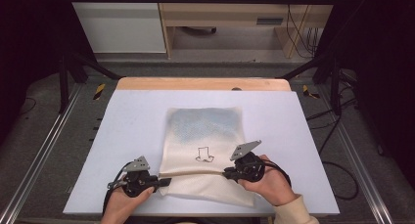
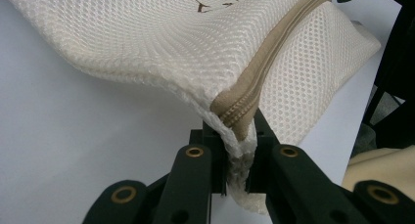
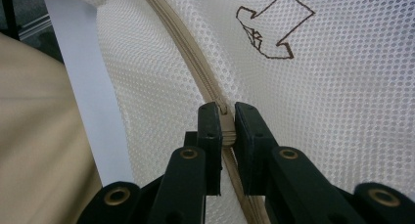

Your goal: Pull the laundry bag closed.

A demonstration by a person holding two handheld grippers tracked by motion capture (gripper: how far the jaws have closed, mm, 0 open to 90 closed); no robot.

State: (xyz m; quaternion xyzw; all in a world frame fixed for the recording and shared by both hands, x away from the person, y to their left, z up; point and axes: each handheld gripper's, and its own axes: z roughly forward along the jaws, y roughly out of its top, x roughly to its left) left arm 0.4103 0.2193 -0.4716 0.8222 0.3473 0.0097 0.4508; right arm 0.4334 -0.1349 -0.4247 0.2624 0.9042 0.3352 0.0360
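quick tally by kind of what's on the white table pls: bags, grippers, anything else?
Mesh bag, cream with a tan zipper: 1
Handheld grippers: 2, the left gripper and the right gripper, both clamped on the bag at its zipper line
Other loose items: 0
Total: 3

Counter (image 1: 132, 131): pale sheet over the working surface, with a bare wooden strip (image 1: 200, 83) along the far edge. Metal rails (image 1: 46, 145) run down both sides of the counter on a grey floor (image 1: 34, 111). Yellow-and-black tape marks (image 1: 99, 90) sit near the far corners. Beyond the counter, a white cabinet (image 1: 117, 23) stands beside a wooden shelf unit (image 1: 230, 13); black cables (image 1: 298, 23) hang at its right. A cable loop (image 1: 342, 180) lies on the floor, right
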